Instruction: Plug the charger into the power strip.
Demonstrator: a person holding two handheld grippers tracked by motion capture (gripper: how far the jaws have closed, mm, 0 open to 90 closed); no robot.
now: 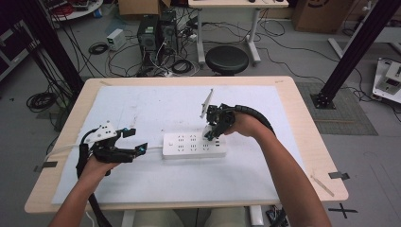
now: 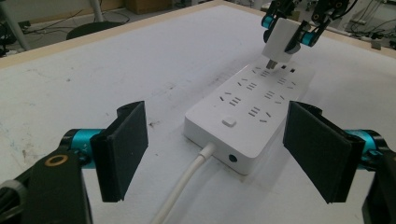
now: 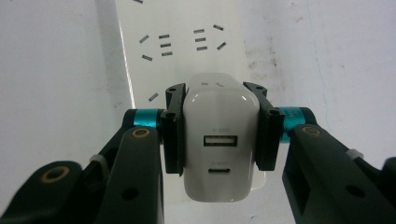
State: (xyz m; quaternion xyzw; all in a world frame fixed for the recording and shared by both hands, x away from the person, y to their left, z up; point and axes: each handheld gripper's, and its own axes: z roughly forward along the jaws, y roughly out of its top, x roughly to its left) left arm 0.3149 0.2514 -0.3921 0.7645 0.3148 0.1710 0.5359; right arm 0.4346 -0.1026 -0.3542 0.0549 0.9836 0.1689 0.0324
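From the high view, the white power strip (image 1: 194,145) lies on the pale sheet that covers the desk (image 1: 302,142), and it serves as the landmark here. The right tool (image 1: 211,131) stands over the strip's right end, gripping a white charger (image 1: 208,131) just above the sockets. The left tool (image 1: 134,141) rests just off the strip's left end, near where the cord leaves it, jaws apart and empty.

In the left gripper view, the left tool (image 2: 215,149) looks along the power strip (image 2: 247,109), its two black pads spread wide on either side of the strip's near end with nothing between them; they do not touch the housing. The white cord (image 2: 187,184) runs out from that near end toward the camera. At the strip's far end, the charger (image 2: 278,43) hangs in the right tool (image 2: 286,33), its metal prongs tilted and just above the last socket, not yet seated as far as I can tell.

In the right gripper view, the right tool (image 3: 217,135) is clamped on the charger (image 3: 219,144) from both sides, the ports facing the camera, with the power strip (image 3: 182,42) directly beneath.

Judged from this, the charger is picked up and brought over its socket; pushing the prongs in remains, and the left tool looks placed to steady the strip.
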